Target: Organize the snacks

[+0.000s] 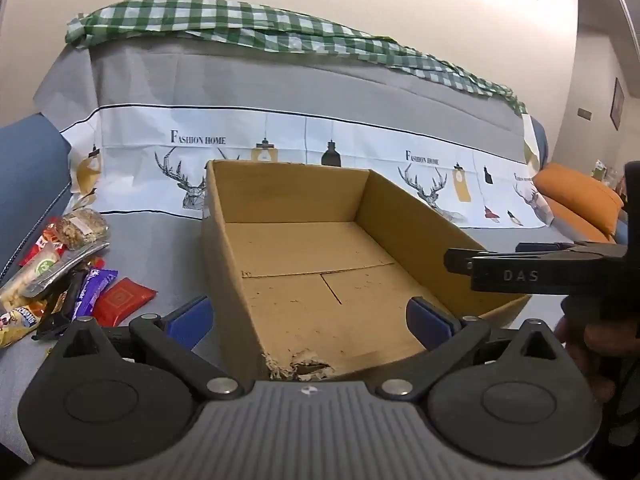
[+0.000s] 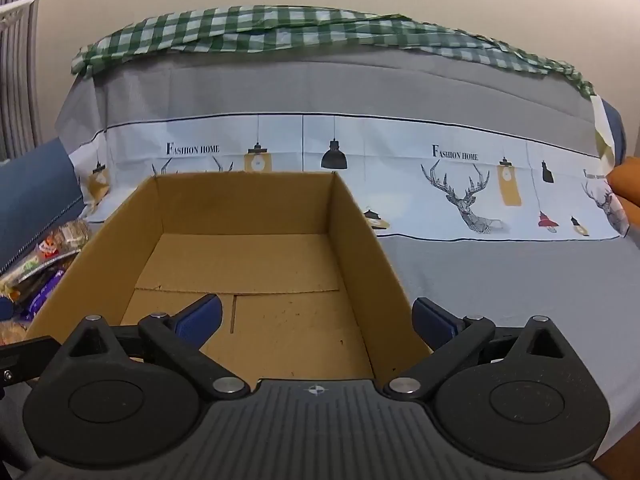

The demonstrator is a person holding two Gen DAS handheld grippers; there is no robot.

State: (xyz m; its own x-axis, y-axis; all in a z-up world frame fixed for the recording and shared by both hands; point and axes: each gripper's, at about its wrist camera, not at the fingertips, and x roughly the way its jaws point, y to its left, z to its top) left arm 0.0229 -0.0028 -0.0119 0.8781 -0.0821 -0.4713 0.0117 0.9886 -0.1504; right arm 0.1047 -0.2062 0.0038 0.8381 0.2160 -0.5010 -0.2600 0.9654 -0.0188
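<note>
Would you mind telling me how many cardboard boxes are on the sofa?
1. The open cardboard box sits on the grey cover in the middle of the seat, right of the snack pile. It is empty. No other box shows in either view.

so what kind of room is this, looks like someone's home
Most likely a home living room: a sofa draped in a grey printed cover, a green checked cloth along its back, and an orange cushion. On the seat sit an empty cardboard box and a snack pile.
</note>
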